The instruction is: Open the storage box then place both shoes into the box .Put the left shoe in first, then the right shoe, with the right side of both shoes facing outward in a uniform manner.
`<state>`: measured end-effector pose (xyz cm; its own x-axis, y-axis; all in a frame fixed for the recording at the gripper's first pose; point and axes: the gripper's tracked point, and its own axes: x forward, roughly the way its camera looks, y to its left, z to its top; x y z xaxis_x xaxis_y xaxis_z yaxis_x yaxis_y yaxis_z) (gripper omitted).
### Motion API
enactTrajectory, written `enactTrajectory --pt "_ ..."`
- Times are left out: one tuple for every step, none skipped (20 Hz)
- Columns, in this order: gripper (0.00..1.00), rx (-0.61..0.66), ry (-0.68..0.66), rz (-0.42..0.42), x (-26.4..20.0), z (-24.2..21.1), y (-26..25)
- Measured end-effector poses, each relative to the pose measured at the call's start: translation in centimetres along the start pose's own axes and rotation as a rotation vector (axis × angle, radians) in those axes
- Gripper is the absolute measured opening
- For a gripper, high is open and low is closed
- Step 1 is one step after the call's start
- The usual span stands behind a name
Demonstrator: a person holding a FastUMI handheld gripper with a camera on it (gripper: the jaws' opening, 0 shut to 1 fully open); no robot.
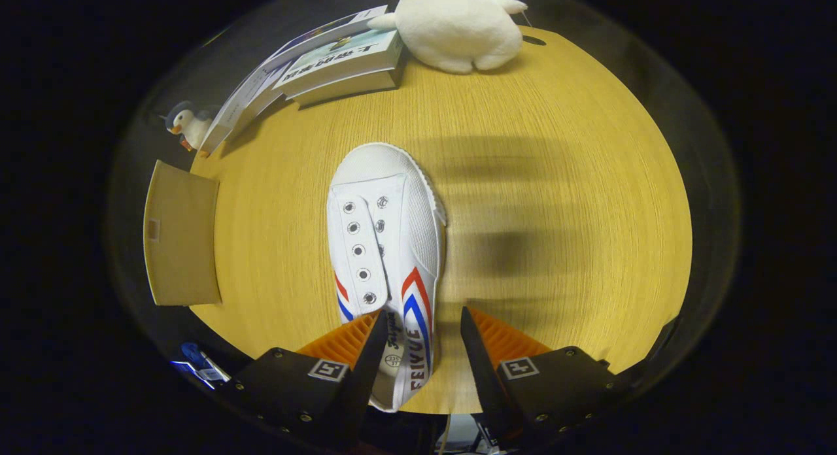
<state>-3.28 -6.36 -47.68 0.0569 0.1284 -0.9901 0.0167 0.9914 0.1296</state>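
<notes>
The shoe — light, soft canvas — lies with its heel collar between the open, empty tongs; grip there.

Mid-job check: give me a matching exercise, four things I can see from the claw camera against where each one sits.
Things:
1. white sneaker
2. big white plush toy
3. small penguin toy
4. stack of books

Places:
A. off the table's edge, by the leaning booklet
B. heel end between the open claw fingers
C. far edge of the table, beside the books
D. between the two toys

Pairs: 1-B, 2-C, 3-A, 4-D
</notes>
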Motion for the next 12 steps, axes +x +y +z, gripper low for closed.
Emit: enactTrajectory --pt "0.55 -0.002 0.016 0.021 0.2 -0.2 0.7" --pt "0.43 -0.002 0.014 0.026 -0.9 0.4 0.6" --pt "0.31 -0.013 0.026 0.014 -0.3 0.1 0.4" --pt "0.23 -0.008 0.029 -0.003 0.3 0.0 0.0" --pt "0.07 0.043 0.032 0.005 0.0 0.2 0.0" --pt "0.02 0.075 0.037 0.016 0.0 0.2 0.1" --pt "0.0 0.101 0.047 0.027 -0.5 -0.3 0.4" --pt "0.0 0.109 0.047 0.035 -1.0 -0.4 0.8" --pt "0.0 0.105 0.046 0.035 -1.4 -0.6 1.1" --pt "0.0 0.092 0.041 0.027 -2.1 -0.7 1.3" --pt "0.0 0.082 0.036 0.019 -2.5 -0.4 1.5" --pt "0.0 0.075 0.032 0.019 -3.3 -0.3 2.1"
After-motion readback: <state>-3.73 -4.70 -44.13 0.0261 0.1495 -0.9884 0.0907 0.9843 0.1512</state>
